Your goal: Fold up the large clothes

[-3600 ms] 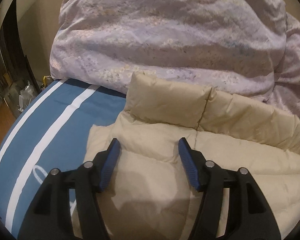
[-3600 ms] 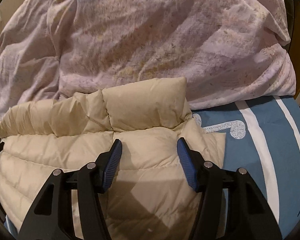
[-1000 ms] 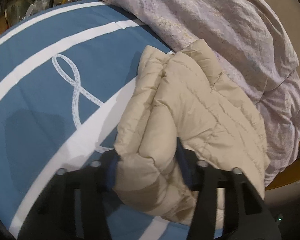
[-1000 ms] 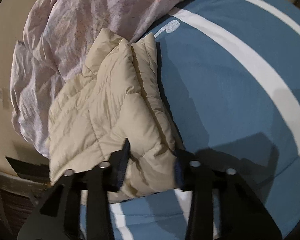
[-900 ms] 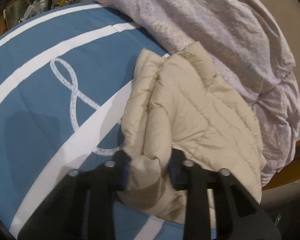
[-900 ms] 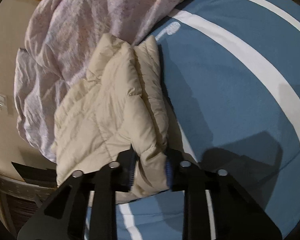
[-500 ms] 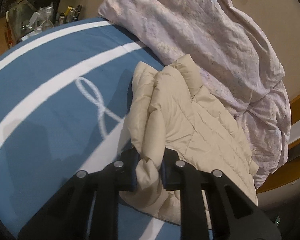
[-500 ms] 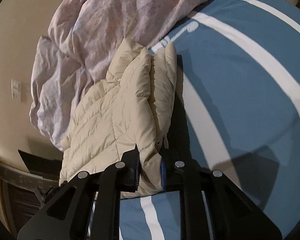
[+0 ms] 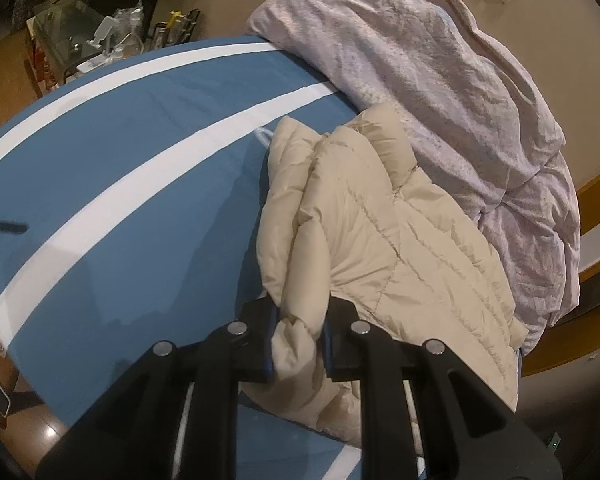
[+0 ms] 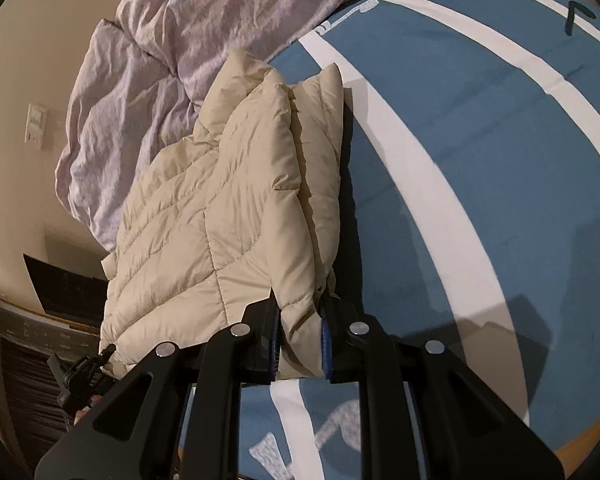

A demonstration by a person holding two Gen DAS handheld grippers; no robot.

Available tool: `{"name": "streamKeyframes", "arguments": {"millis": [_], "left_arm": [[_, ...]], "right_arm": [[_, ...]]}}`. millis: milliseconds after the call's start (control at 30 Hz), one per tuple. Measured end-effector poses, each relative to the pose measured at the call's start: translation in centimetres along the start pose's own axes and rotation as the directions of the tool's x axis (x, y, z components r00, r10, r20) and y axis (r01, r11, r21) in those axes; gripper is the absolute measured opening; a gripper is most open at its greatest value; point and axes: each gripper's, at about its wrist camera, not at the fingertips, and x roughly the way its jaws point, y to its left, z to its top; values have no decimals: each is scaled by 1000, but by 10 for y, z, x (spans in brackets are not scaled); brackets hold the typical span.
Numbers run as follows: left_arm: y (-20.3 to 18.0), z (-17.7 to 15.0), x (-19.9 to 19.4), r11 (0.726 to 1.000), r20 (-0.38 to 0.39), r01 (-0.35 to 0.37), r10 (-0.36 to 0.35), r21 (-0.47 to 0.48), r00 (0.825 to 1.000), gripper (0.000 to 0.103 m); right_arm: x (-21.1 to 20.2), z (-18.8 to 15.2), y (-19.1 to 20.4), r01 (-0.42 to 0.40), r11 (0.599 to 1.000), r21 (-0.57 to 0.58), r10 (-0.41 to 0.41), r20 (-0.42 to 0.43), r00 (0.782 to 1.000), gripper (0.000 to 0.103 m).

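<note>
A: What has changed in the last second?

B: The jaws of the left gripper (image 9: pixel 298 334) and right gripper (image 10: pixel 298 338) have just been closing; each now pinches an edge of the beige jacket (image 9: pixel 380 240).

A: Where does the jacket lie?

B: Bunched on the blue bedspread (image 9: pixel 120 152), the lilac duvet (image 9: pixel 440 80) at two o'clock. The next fold is probably starting.

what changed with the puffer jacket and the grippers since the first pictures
The beige puffer jacket, earlier spread flat under open grippers, is now folded over. The left gripper and right gripper have just closed on its edge and are drawing it along. The lilac duvet and blue striped bedcover stay put.
</note>
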Motion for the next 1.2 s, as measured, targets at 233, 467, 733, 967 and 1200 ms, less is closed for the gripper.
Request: {"name": "streamKeyframes", "arguments": {"millis": [233, 467, 733, 967, 1200], "left_arm": [[8, -1, 3, 999, -29, -18, 18, -27, 999, 27], [13, 5, 10, 998, -51, -34, 31, -59, 998, 51], [16, 16, 20, 996, -61, -39, 34, -80, 998, 66], [17, 21, 23, 996, -62, -44, 39, -79, 997, 71], [13, 23, 31, 997, -76, -57, 53, -55, 996, 73]], "right_arm": [[-9, -6, 20, 127, 986, -106, -123, 42, 992, 27], [-36, 9, 53, 227, 954, -196, -187, 202, 961, 45], [-1, 4, 112, 186, 890, -416, -139, 140, 980, 45], [28, -15, 121, 185, 860, -476, -174, 66, 982, 45], [42, -19, 115, 206, 853, -479, -214, 40, 976, 45]]}}
